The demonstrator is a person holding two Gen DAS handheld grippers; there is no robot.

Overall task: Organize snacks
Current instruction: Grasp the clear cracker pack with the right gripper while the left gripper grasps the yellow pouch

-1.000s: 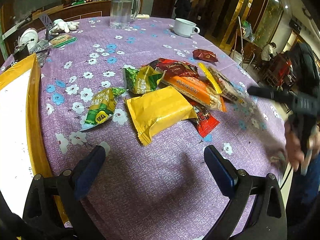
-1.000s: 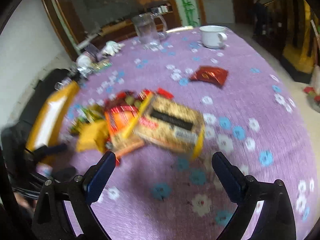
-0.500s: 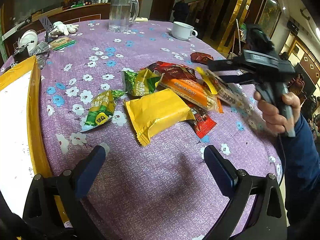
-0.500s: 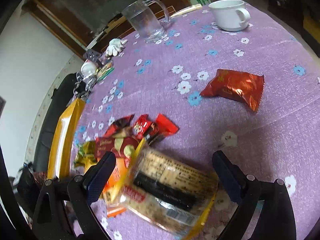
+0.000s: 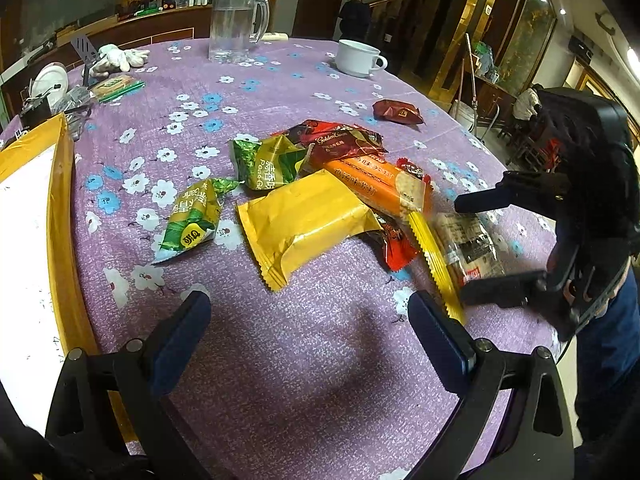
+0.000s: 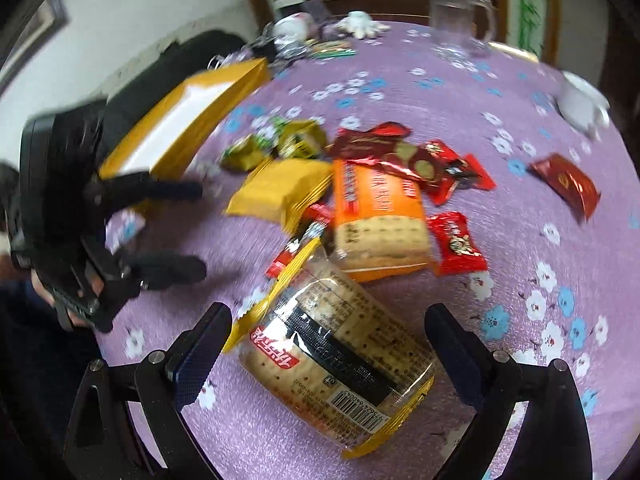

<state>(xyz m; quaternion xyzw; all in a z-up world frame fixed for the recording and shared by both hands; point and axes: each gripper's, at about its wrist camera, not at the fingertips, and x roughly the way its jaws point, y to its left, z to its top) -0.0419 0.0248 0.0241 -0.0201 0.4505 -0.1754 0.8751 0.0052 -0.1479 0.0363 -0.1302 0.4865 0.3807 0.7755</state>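
Nearest to us, the right gripper (image 6: 326, 344) stands spread wide, its two fingers on either side of the clear cracker pack (image 6: 340, 360) with yellow crimped ends; the pack lies flat on the purple flowered tablecloth (image 6: 540, 240), and we cannot tell whether either pad touches it — a sliver of cloth shows at each side. From the left wrist view the same gripper (image 5: 480, 252) brackets that pack (image 5: 468, 244) near the table's right edge. The left gripper (image 5: 308, 344) is likewise wide apart and holds nothing; it hovers over bare cloth, with open room between it and the snack pile. Just beyond lies the plain yellow packet (image 5: 304, 220), touching an orange biscuit pack (image 5: 376, 184) and small red candy wrappers (image 5: 394, 246). To its left sit two green pea packets (image 5: 192, 216) — one apart on the cloth, the other (image 5: 268, 162) against the pile — and a dark red foil pack (image 5: 344, 140) tops the far side. A yellow-rimmed box (image 5: 60, 216) with a white inside runs along the table's left edge. Farther off, a lone red packet (image 5: 398, 111) rests by itself, with wide bare cloth around it. At the far rim stand a white cup (image 5: 356, 58), a glass pitcher (image 5: 234, 24) and a white glove (image 5: 120, 56).
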